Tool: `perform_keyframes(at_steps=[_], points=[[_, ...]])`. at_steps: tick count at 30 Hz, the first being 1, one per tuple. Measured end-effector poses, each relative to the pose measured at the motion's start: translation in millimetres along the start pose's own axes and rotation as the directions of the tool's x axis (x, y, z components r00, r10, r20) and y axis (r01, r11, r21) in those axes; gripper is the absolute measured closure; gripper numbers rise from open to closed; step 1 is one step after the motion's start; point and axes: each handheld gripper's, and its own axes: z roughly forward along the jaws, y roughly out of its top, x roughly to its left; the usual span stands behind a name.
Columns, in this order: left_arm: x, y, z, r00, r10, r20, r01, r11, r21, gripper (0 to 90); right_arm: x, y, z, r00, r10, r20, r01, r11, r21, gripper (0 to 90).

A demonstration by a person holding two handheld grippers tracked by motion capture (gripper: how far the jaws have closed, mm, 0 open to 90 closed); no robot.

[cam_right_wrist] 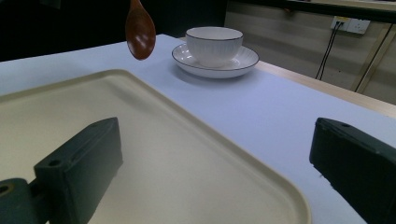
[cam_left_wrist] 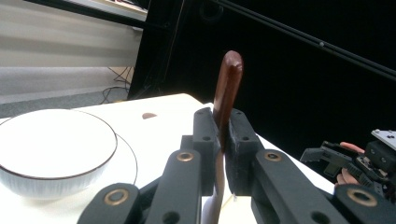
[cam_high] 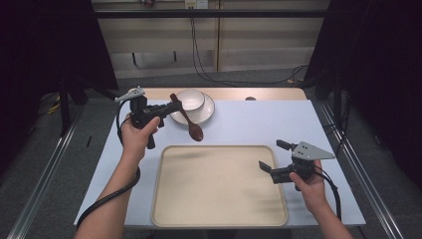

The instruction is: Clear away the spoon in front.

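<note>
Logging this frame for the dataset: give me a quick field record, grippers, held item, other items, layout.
left gripper: shut on the spoon's handle
spoon: brown, lifted off the table, bowl end hanging down near the tray's far edge
right gripper: open, nothing between the jaws, over the tray's right edge
tray: beige, nothing on it
bowl: white, on its saucer, beyond the tray
</note>
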Motion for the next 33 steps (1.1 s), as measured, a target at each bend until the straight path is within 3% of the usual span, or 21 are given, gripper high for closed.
perform_keyframes(at_steps=[9, 18, 21, 33], points=[[-6.9, -6.3, -1.6, 0.9994, 0.003, 0.036, -0.004, 0.9998, 0.018, 84.1, 0.5, 0.0, 0.7, 1.0000, -0.004, -0.002, 0.004, 1.000, 0.001, 2.3], [-14.2, -11.4, -0.9, 0.9988, 0.021, 0.045, -0.023, 0.9987, 0.045, 84.1, 1.3, 0.2, 1.0, 1.0000, -0.005, -0.008, 0.005, 1.000, -0.001, 2.2], [-17.1, -13.8, -1.1, 0.9975, 0.015, 0.069, -0.018, 0.9988, 0.046, 84.1, 1.4, 0.1, 1.1, 0.9999, -0.007, -0.013, 0.007, 1.000, -0.001, 2.2], [-24.2, -22.5, -3.3, 0.9963, -0.009, 0.086, 0.004, 0.9979, 0.065, 84.1, 3.2, 0.3, 1.8, 0.9997, -0.013, -0.019, 0.013, 1.000, -0.003, 2.3]])
